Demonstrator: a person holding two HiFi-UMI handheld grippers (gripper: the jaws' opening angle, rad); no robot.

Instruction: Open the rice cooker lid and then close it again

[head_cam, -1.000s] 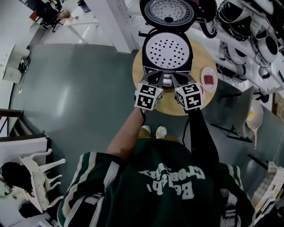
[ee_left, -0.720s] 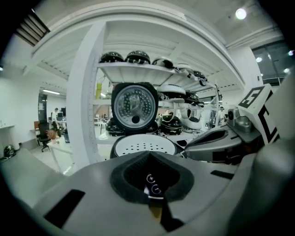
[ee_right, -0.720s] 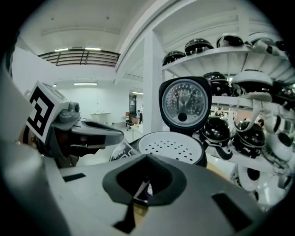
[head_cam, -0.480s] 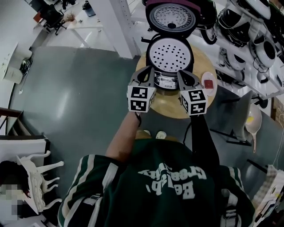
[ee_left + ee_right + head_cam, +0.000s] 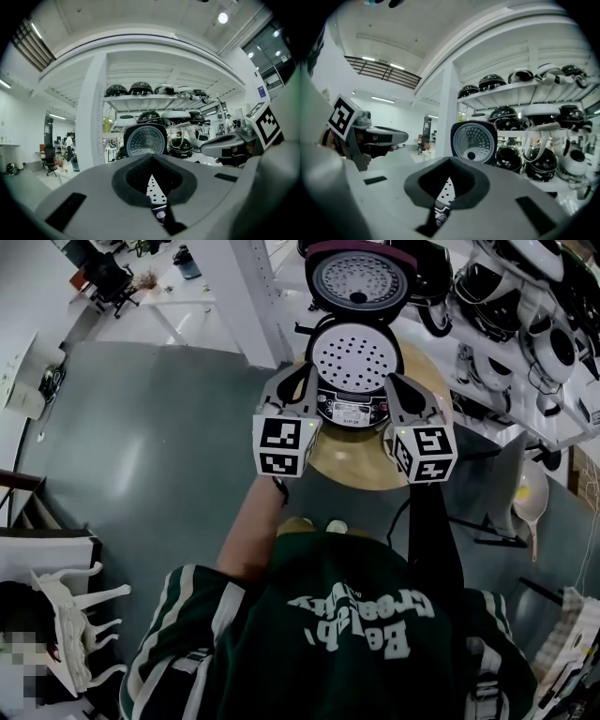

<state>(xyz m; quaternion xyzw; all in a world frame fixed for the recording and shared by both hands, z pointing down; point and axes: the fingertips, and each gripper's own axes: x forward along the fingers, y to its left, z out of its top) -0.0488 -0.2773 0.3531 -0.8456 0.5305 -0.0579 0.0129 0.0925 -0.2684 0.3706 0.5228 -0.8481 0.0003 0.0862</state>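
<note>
Black rice cooker [image 5: 349, 412] (silver dotted tray [image 5: 354, 354]), tan table [image 5: 349, 463]

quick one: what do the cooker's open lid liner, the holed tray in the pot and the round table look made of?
The lid liner looks like bare metal, aluminium or steel: silvery sheen, rings of dimples. The holed tray is pale and matte, so white plastic or dull metal; I can't tell which. The table looks like wood or wood veneer: warm tan, smooth finish.
</note>
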